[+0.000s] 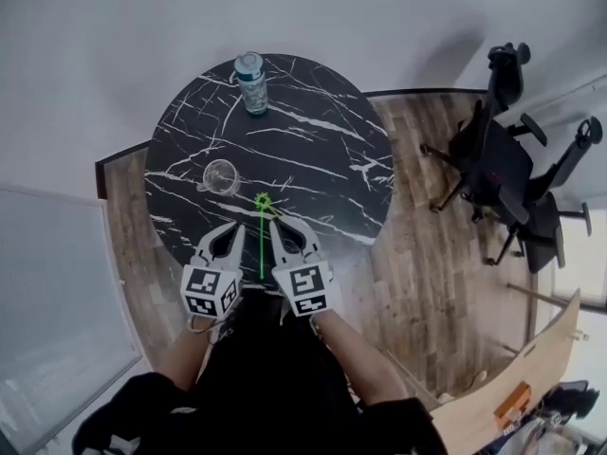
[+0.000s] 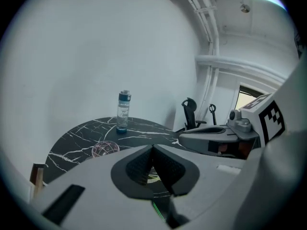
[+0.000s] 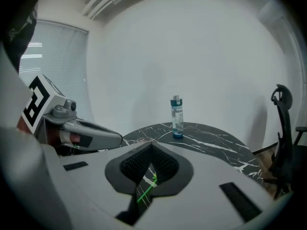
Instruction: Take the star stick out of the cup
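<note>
Bottom of your cup [image 2: 105,148] hidden behind your left gripper [image 2: 153,147], star stick [image 2: 157,208] only a blurred green sliver there, chair [image 3: 284,143] cut off at the right gripper view's edge.

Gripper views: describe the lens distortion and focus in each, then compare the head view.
Left gripper view: fisheye, dark corners, foreground blurred, bottle sharp. Right gripper view: the same. Head view: even light, no glare on the table.

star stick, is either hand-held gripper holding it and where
Nothing is held. The star stick lies flat on the table between the left hand-held gripper and the right hand-held gripper. Both have their jaws closed on nothing.
</note>
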A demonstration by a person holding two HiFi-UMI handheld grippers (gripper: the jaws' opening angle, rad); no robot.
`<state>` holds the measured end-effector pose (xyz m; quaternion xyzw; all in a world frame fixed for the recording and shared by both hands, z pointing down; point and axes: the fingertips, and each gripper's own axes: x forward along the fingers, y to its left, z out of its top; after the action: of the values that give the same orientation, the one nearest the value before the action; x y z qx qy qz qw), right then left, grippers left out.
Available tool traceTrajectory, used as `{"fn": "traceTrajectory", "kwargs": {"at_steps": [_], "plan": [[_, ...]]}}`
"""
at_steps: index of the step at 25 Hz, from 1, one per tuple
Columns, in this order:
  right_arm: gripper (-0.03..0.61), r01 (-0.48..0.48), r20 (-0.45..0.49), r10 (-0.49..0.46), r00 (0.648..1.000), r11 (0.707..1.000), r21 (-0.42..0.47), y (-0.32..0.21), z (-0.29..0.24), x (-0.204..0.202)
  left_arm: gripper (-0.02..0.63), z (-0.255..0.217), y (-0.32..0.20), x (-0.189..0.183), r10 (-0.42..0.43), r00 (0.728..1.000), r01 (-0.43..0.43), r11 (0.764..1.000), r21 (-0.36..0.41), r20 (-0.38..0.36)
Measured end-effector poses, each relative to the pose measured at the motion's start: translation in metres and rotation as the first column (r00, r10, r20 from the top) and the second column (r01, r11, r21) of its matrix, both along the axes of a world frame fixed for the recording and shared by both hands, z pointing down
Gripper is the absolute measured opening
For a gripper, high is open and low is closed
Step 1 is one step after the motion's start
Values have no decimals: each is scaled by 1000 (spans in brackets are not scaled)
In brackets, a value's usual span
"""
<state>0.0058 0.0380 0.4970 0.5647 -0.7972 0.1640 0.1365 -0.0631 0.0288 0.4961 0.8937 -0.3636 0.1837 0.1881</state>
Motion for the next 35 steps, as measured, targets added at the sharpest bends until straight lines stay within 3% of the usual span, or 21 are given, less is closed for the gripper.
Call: {"fn": "traceTrajectory", "kwargs": {"at_steps": [7, 15, 24, 35], "plan": [[-5, 5, -17, -3, 1000, 986, 169, 21, -67, 23, 0, -56, 19, -5, -98, 995, 101, 985, 144, -26], [-5, 36, -9, -35, 999, 946, 322, 53, -138, 35, 0, -124, 54, -12, -179, 982, 191, 934, 303, -68], [-5, 48, -33, -38, 999, 905, 423, 83, -195, 47, 0, -172, 86, -13, -229, 963, 265, 892, 367, -140], [-5, 15, -28, -1, 1000, 865, 502, 108, -235, 77, 0, -202, 106, 3, -218, 965, 260, 863, 434, -145]]}}
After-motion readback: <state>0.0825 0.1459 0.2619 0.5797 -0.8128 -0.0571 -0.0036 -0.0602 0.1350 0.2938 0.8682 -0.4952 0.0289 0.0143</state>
